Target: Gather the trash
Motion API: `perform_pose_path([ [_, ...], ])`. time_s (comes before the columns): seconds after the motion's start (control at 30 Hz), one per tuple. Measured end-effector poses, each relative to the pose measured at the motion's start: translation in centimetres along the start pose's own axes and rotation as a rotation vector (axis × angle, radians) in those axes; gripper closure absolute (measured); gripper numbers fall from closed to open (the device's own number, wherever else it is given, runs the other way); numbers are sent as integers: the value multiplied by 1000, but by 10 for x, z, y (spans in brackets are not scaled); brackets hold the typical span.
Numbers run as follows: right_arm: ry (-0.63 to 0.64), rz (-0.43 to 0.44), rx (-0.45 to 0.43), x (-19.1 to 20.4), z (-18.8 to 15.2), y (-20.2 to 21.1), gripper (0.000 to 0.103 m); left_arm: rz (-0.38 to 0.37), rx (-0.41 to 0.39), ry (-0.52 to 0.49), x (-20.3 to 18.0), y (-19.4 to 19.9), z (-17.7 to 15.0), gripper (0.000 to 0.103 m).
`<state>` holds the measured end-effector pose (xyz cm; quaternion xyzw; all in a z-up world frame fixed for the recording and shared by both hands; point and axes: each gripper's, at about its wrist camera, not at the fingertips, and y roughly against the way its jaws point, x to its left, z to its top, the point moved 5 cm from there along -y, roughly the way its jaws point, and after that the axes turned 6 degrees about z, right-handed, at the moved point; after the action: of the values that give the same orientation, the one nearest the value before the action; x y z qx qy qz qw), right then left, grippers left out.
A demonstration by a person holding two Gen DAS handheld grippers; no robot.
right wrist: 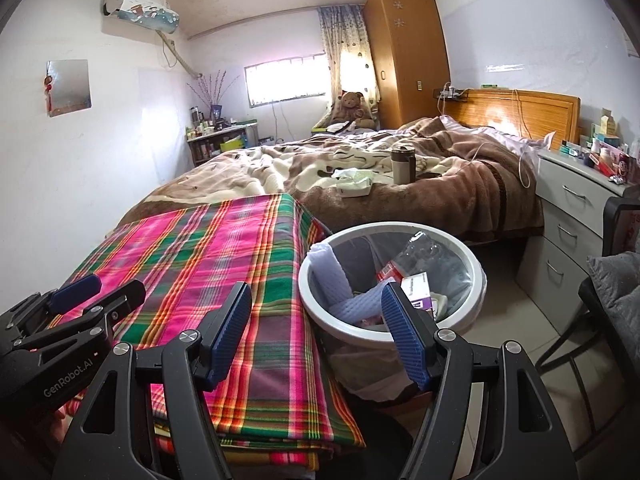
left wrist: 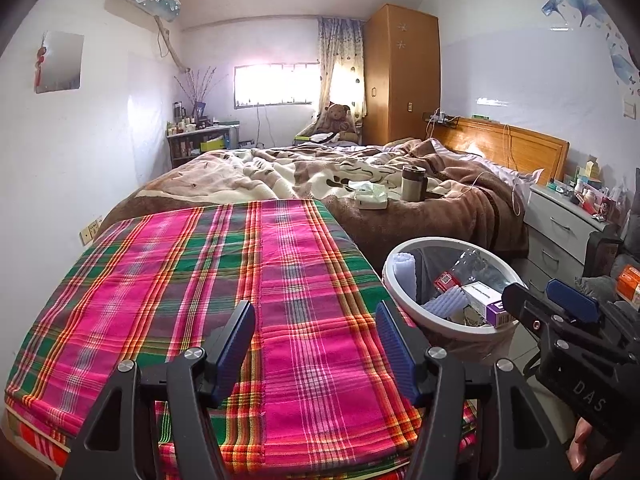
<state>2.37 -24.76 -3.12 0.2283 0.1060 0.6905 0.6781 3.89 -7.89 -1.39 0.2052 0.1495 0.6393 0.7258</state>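
Observation:
A white trash bin (left wrist: 390,285) (right wrist: 344,326) lined with a clear bag stands on the floor beside the bed. It holds a clear plastic bottle (left wrist: 472,264) (right wrist: 420,252), a white and purple box (left wrist: 486,300) (right wrist: 418,290) and pale foam netting (left wrist: 404,266) (right wrist: 332,272). My left gripper (left wrist: 316,340) (right wrist: 108,290) hovers open over the plaid cloth (left wrist: 240,280) (right wrist: 224,248), holding nothing. My right gripper (right wrist: 318,320) (left wrist: 536,294) is open at the bin's near rim, also with nothing in it. A white crumpled tissue pack (left wrist: 370,196) (right wrist: 354,184) lies on the brown blanket.
A steel flask (left wrist: 412,184) (right wrist: 403,166) stands on the bed near the tissue pack. A grey nightstand (left wrist: 560,220) (right wrist: 572,200) with clutter on top is right of the bed. A dark chair (right wrist: 600,280) is at the far right.

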Motion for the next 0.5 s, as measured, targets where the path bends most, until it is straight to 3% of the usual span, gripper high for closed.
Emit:
perform_pose_path([
  [0.5,4,1,-3,4,1,1,34,-1,3,3,1,-2,-1,41],
])
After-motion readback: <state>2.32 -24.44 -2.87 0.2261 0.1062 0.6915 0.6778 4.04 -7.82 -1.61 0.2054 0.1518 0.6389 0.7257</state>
